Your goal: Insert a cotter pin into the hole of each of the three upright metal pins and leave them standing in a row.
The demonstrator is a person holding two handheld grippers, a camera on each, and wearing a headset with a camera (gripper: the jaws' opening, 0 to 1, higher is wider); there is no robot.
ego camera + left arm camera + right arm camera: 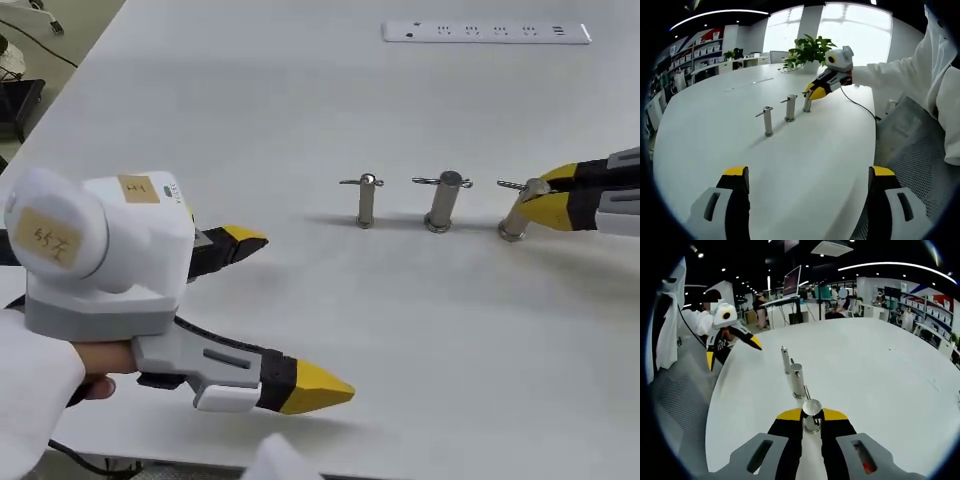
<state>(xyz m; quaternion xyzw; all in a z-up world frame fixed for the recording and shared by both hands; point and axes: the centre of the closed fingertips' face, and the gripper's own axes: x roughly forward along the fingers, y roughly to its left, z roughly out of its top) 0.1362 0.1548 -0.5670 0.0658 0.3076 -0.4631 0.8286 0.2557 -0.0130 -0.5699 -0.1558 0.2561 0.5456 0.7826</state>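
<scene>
Three steel pins stand in a row on the white table: left pin (366, 203), middle pin (441, 205) and right pin (518, 214), each with a thin cotter pin (355, 182) through its head. The right pin leans slightly. My right gripper (545, 198) comes in from the right and is shut on that pin's upper part; in the right gripper view the yellow fingertips (790, 416) flank the pin head (812, 409). My left gripper (292, 313) hovers open and empty at the near left, well short of the row (790, 108).
A white power strip (487, 32) lies at the table's far edge. A potted plant (810, 49) stands beyond the pins in the left gripper view. The table's (420, 330) near edge runs just below my left gripper. A cable (860, 105) trails from the right gripper.
</scene>
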